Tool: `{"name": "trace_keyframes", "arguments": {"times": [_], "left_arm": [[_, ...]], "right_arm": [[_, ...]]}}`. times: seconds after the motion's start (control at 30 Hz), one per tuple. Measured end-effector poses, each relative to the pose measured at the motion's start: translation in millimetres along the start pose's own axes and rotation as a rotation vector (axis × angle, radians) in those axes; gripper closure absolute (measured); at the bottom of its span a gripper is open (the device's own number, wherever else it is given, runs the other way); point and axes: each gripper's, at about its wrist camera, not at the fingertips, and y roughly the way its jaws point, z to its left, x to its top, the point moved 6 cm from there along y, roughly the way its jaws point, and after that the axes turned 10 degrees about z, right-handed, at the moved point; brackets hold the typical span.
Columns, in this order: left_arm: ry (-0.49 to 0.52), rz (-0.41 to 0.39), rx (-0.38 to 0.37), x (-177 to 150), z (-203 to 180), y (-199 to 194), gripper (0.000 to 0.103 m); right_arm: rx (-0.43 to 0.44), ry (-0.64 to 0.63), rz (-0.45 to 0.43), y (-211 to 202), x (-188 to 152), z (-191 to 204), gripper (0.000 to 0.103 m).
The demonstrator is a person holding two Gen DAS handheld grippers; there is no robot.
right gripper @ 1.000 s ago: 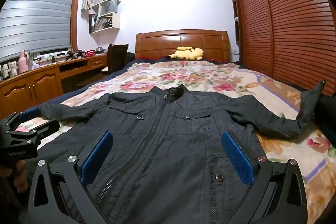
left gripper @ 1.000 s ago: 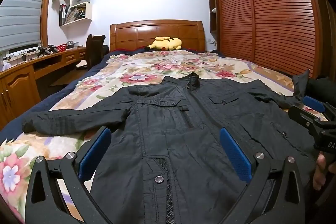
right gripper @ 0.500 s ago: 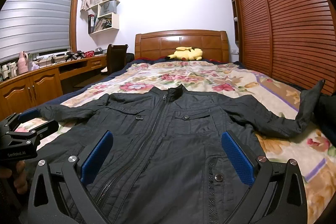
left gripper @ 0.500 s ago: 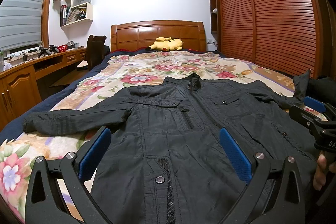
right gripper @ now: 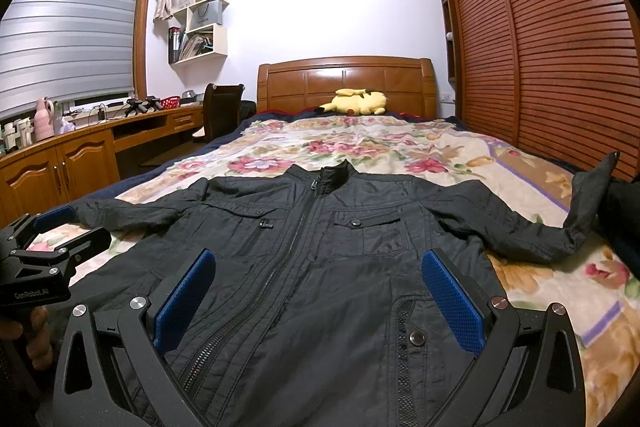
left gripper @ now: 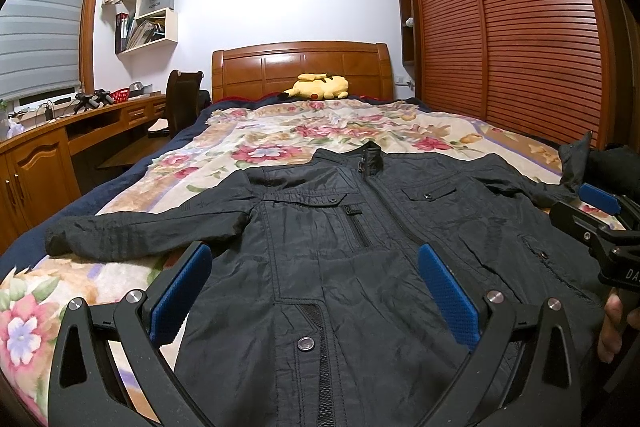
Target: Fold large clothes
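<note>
We see a floral bedspread (left gripper: 280, 131) on the bed, a yellow plush toy (left gripper: 318, 87) at twelve o'clock against the wooden headboard (right gripper: 346, 83), a slatted wardrobe (left gripper: 520, 39) at two o'clock, and a desk (right gripper: 80, 143) with wall shelves (right gripper: 200, 27) at ten o'clock.

Bed (left gripper: 132, 183): wooden headboard (left gripper: 300, 67) standing at the far end, navy sheet showing along the left edge. Floral blanket (left gripper: 320, 135) covering most of the top. Black jacket (left gripper: 360, 247) lying flat on the blanket at the near end, front up, zipped, collar pointing far; left sleeve stretching out toward the left edge, right sleeve reaching the right edge with its cuff turning upward. Yellow plush toy (left gripper: 318, 87) lying at the far end, just before the headboard.
</note>
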Motion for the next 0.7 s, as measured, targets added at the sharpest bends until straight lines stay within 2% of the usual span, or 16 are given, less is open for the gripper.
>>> {"name": "trace_keyframes", "arguments": {"times": [0.7], "left_arm": [[0.004,-0.003,0.003,0.2,0.3,-0.6,0.0]], "right_arm": [[-0.001,-0.001,-0.001,0.0,-0.4,-0.3,0.0]]}}
